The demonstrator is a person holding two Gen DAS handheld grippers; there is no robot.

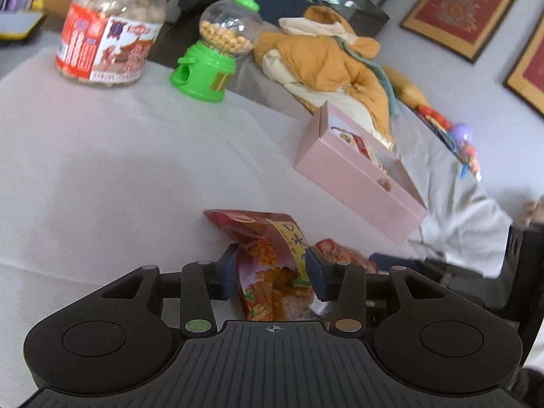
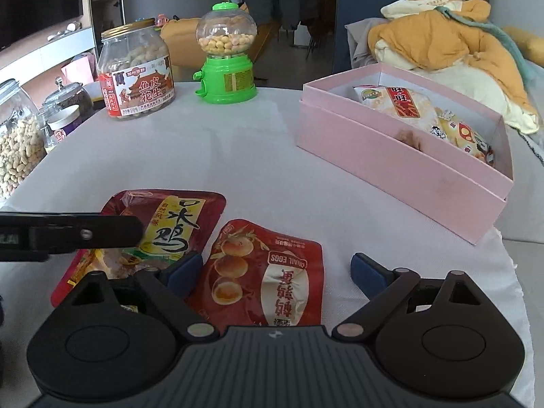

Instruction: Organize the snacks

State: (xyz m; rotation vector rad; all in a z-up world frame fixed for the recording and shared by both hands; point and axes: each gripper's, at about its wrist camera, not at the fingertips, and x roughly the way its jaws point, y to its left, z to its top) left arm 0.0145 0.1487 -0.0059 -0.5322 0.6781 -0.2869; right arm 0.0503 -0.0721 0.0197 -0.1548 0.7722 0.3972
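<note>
Right wrist: glossy crinkled quail-egg pouch (image 2: 261,272), matte rectangular pink box (image 2: 391,166).

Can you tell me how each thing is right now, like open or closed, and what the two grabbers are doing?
Pink box: open, snack packets inside.
Peanut jar: lid on, upright.
Candy dispenser: cap on, partly filled.
Chicken packet: flat, sealed.
Quail egg packet: flat, sealed.
Left gripper: jaws apart around chicken packet.
Right gripper: jaws wide, over quail egg packet.

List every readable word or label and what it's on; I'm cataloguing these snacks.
"QUAIL EGGS" and "鹌鹑蛋", seen upside down: red pouch.
"鱼皮花生": jar label.
"旺旺": packet in the pink box.
"鸡" among large characters: chicken pouch.
Green dispenser sticker, smaller print: too small to read.
</note>
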